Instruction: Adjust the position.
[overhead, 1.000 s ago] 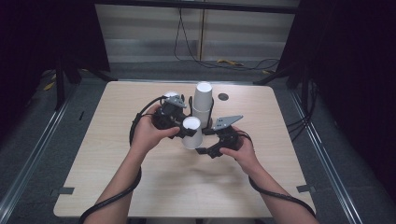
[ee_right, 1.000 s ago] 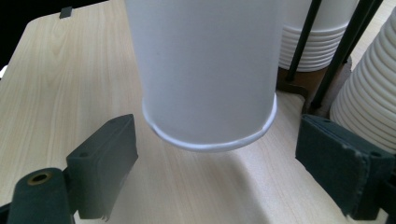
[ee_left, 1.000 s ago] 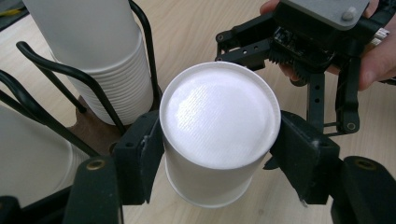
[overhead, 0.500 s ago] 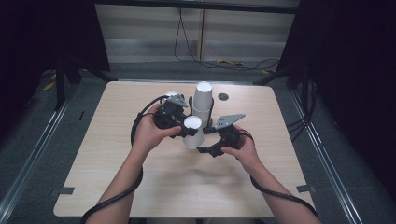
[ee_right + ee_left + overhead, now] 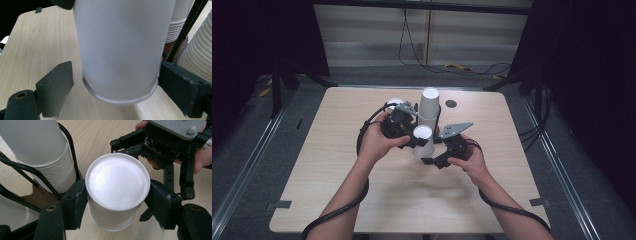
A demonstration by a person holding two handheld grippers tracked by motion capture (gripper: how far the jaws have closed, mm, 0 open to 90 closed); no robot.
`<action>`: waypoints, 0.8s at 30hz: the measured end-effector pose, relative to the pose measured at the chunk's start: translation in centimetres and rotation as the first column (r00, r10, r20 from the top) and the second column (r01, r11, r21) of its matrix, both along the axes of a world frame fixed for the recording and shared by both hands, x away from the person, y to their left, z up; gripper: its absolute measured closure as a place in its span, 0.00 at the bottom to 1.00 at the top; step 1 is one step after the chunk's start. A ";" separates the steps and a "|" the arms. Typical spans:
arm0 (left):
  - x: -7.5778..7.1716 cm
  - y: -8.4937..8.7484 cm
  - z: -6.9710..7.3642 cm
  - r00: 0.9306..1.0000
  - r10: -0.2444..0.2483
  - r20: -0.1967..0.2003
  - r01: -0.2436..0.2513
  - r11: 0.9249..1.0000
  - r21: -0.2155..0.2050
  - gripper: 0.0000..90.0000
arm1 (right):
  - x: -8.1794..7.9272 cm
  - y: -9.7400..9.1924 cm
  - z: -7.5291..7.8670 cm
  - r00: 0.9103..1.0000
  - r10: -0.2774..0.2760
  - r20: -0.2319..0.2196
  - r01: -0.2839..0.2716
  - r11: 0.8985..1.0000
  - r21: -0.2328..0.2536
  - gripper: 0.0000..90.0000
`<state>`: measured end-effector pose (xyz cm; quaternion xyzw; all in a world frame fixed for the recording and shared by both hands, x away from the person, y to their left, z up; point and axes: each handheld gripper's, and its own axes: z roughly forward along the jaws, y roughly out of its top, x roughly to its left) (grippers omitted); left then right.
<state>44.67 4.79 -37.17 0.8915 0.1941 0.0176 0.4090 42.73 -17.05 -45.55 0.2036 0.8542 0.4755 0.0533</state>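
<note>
An upside-down white paper cup [image 5: 117,182] hangs just above the table, and my left gripper [image 5: 117,205] is shut on its sides, both pads pressing it. In the high view this cup [image 5: 422,141] is at the table's middle with the left gripper [image 5: 413,141] to its left. My right gripper [image 5: 115,92] reaches in from the other side, its jaws standing either side of the cup's rim [image 5: 120,97]. One pad [image 5: 56,86] is clear of the rim by a gap, the other pad [image 5: 178,86] lies close against it. In the high view the right gripper [image 5: 430,159] sits just below the cup.
A tall stack of white cups [image 5: 429,104] stands in a black wire holder [image 5: 71,147] just behind the held cup. A second stack [image 5: 197,55] is beside it. A dark round spot [image 5: 451,103] marks the table at the back right. Light wooden tabletop [image 5: 412,200] stretches toward the person.
</note>
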 end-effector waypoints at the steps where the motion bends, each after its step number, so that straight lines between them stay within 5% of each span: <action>1: 0.0 0.0 0.0 1.000 0.000 -0.001 0.000 1.000 0.001 0.39 | 0.0 0.1 0.0 1.000 0.000 0.000 0.000 1.000 -0.001 0.13; 24: -0.2 -0.1 -0.8 1.000 -0.016 -0.022 0.016 0.999 -0.037 0.39 | 0.5 0.4 -0.8 1.000 -0.009 -0.029 0.010 0.999 0.038 0.21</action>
